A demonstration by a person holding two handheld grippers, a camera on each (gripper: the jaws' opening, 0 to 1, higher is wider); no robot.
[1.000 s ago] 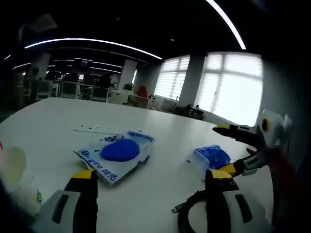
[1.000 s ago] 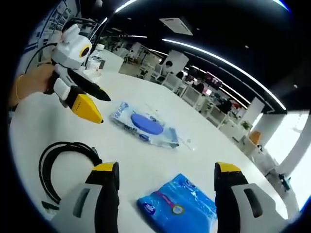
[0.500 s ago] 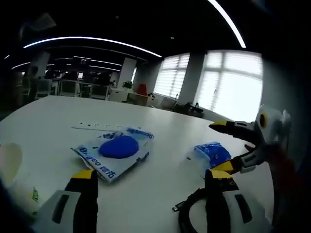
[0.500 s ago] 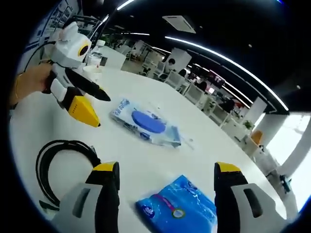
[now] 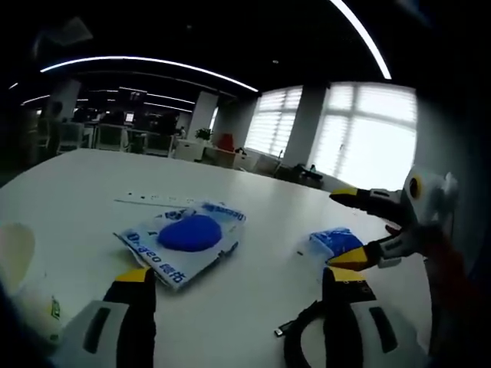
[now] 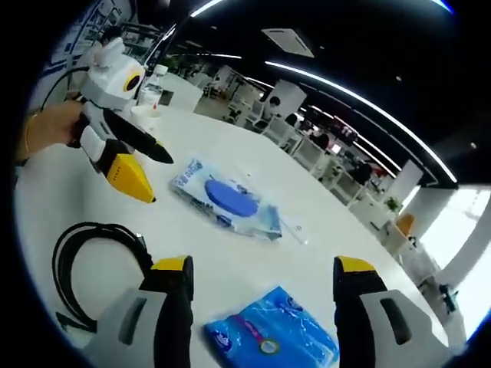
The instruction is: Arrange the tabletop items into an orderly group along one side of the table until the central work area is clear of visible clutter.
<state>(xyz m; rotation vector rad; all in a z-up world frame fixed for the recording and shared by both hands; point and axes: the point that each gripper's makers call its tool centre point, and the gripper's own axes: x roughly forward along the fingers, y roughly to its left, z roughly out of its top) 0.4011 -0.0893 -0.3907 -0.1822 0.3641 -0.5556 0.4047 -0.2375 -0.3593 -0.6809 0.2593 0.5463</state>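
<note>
A flat clear packet with a blue disc inside (image 5: 184,238) (image 6: 226,199) lies on the white table (image 5: 84,184). To its right lies a blue soft pack (image 5: 337,244) (image 6: 272,345). My right gripper (image 5: 341,228) (image 6: 262,268) hangs open just above that pack, its yellow-tipped jaws wide apart and holding nothing. A coiled black cable (image 5: 307,345) (image 6: 84,261) rests near the front edge. My left gripper (image 5: 234,276) (image 6: 153,176) is open too, held by a hand (image 6: 46,130) above the table between the cable and the packet.
A pale cup-like object (image 5: 15,264) sits at the left. A thin white strip (image 5: 153,202) lies behind the packet. A bottle (image 6: 157,80) and a cup (image 6: 142,115) stand at the table's far end. Office desks and chairs lie beyond.
Both views have shifted slightly. My right gripper has edged a little closer over the blue pack. The packet, pack and cable lie where they were.
</note>
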